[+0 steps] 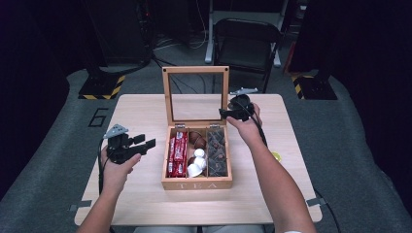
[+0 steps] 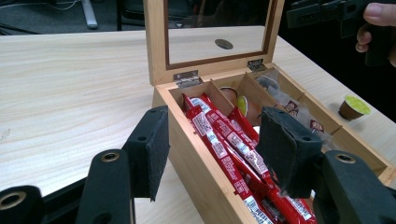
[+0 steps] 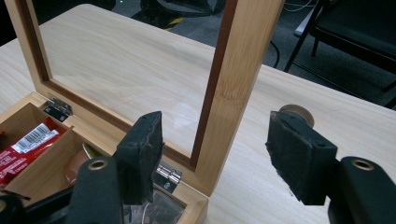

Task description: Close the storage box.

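Note:
A wooden tea box (image 1: 197, 184) stands mid-table with its glass lid (image 1: 196, 94) upright. Inside are red packets (image 1: 177, 153), brown and white capsules (image 1: 197, 158) and dark tea bags (image 1: 217, 150). My left gripper (image 1: 145, 141) hovers open just left of the box. In the left gripper view, the left gripper (image 2: 217, 140) frames the box's near wall and the red packets (image 2: 224, 144) without touching them. My right gripper (image 1: 224, 113) is at the lid's right edge. In the right gripper view, the open right gripper (image 3: 219, 149) straddles the lid's side rail (image 3: 243, 70), pads apart from it.
A green-topped capsule (image 1: 276, 156) lies on the table (image 1: 145, 204) right of the box, also seen in the left gripper view (image 2: 353, 107). A round fitting (image 3: 296, 113) sits in the tabletop behind the lid. A folding chair (image 1: 248, 34) stands beyond the far edge.

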